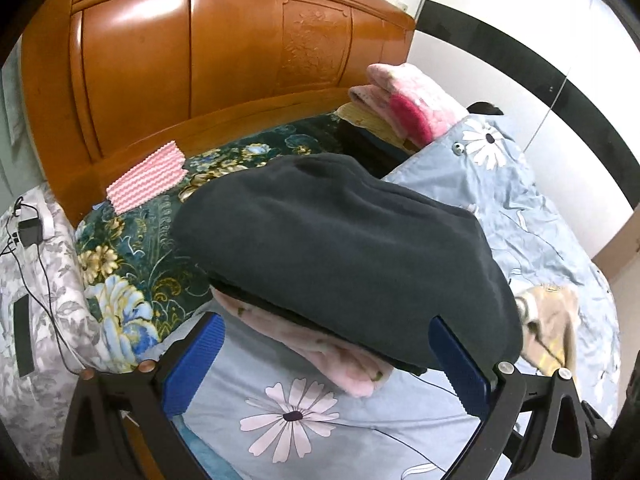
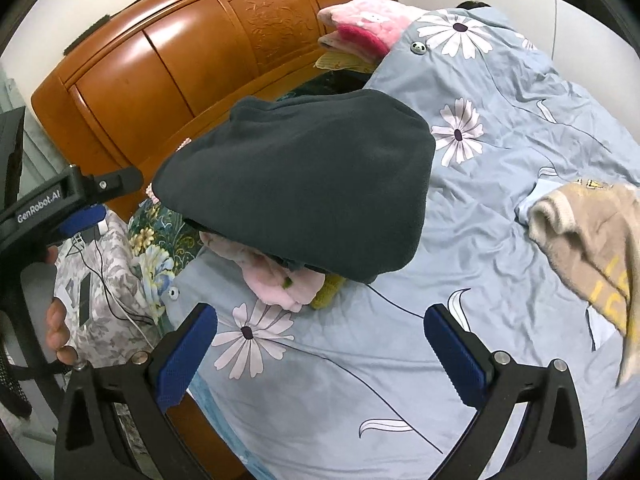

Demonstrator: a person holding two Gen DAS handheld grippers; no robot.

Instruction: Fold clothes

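Note:
A folded dark grey fleece garment (image 1: pixel 340 248) lies on top of a stack with a folded pale pink garment (image 1: pixel 340 360) under it, on the blue daisy-print bedcover (image 1: pixel 304 424). The stack also shows in the right wrist view (image 2: pixel 312 184), with the pink piece (image 2: pixel 280 280) and a bit of yellow-green cloth (image 2: pixel 328 294) sticking out below. My left gripper (image 1: pixel 326 356) is open, its blue pads either side of the stack's near edge, holding nothing. My right gripper (image 2: pixel 320 344) is open and empty, just short of the stack. A beige knit sweater (image 2: pixel 592 248) lies unfolded at the right.
A wooden headboard (image 1: pixel 200 64) stands behind. A pink striped cloth (image 1: pixel 146 178) lies on the dark floral blanket (image 1: pixel 132 264). Folded pink fluffy items (image 1: pixel 404 100) are piled by the headboard. A bedside surface with cables and a phone (image 1: pixel 28 232) is at the left.

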